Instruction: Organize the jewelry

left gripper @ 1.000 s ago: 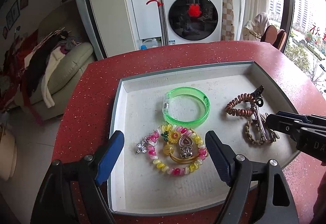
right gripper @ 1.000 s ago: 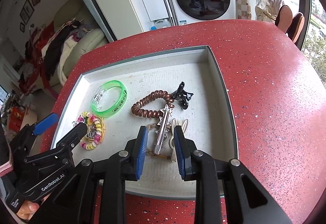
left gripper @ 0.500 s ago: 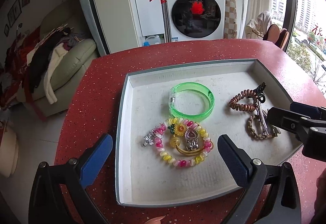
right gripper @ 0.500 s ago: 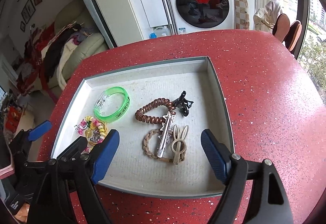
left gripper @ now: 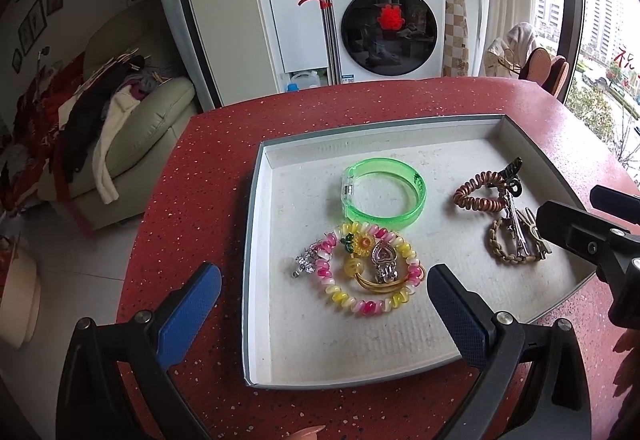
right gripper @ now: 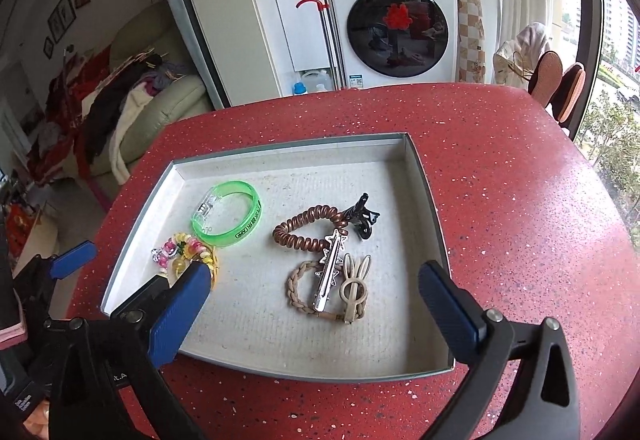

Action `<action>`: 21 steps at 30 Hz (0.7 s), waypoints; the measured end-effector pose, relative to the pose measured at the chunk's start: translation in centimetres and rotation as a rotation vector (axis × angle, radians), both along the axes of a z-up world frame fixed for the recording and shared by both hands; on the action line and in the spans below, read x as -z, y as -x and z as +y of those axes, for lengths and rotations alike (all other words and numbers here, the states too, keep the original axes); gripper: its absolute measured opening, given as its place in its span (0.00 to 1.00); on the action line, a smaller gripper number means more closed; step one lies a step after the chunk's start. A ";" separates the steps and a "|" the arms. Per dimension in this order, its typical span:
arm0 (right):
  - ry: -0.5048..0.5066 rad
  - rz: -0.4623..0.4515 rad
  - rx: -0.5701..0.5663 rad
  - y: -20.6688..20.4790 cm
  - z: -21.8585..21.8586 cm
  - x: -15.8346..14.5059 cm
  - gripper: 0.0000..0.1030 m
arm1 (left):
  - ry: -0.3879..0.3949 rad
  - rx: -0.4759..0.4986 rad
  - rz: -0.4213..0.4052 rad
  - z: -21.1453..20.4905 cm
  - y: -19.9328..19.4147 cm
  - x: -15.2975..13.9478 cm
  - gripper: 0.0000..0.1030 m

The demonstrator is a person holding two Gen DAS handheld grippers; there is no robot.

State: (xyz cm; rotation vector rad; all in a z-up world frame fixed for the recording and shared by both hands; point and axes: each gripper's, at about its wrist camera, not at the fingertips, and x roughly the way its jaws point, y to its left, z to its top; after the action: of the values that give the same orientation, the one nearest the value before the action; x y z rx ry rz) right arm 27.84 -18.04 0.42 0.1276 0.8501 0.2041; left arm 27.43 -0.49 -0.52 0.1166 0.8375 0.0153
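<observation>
A shallow grey tray [left gripper: 252, 240] [right gripper: 432, 220] on the red table holds the jewelry. On its left lie a green bangle [left gripper: 416, 196] [right gripper: 248, 228] and a pink-and-yellow beaded bracelet [left gripper: 360, 304] [right gripper: 192, 244] with charms. On its right are a copper spiral tie [left gripper: 476, 200] [right gripper: 304, 228], a black claw clip [right gripper: 362, 216], a silver star clip [right gripper: 330, 272], a braided tie [right gripper: 294, 288] and a beige bunny clip [right gripper: 354, 288]. My left gripper [left gripper: 324, 270] hangs open over the bracelet, holding nothing. My right gripper [right gripper: 313, 268] is opening, wide above the star clip, pads touching nothing.
The red speckled table [right gripper: 520, 200] runs wide to the right of the tray. Beyond its far edge stand a washing machine [left gripper: 388, 28], a sofa piled with clothes [left gripper: 120, 120] and chairs by the window [right gripper: 556, 84]. A person's fingertip [left gripper: 308, 430] shows at the bottom edge.
The right jaws spread from a narrow gap around the star clip to wide, and the gripper drew back; the clip stays on the tray. The left jaws widened slightly and drew back.
</observation>
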 end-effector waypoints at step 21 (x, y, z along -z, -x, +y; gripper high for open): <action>0.089 -0.101 0.042 5.7 0.0 -1.4 1.00 | 0.032 -0.045 -0.073 0.5 4.7 -1.3 1.00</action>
State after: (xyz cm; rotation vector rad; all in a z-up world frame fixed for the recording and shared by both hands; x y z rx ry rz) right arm 22.11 -18.07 1.84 0.0513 0.7542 0.1315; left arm 22.69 -0.01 0.73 0.0664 0.7668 0.0484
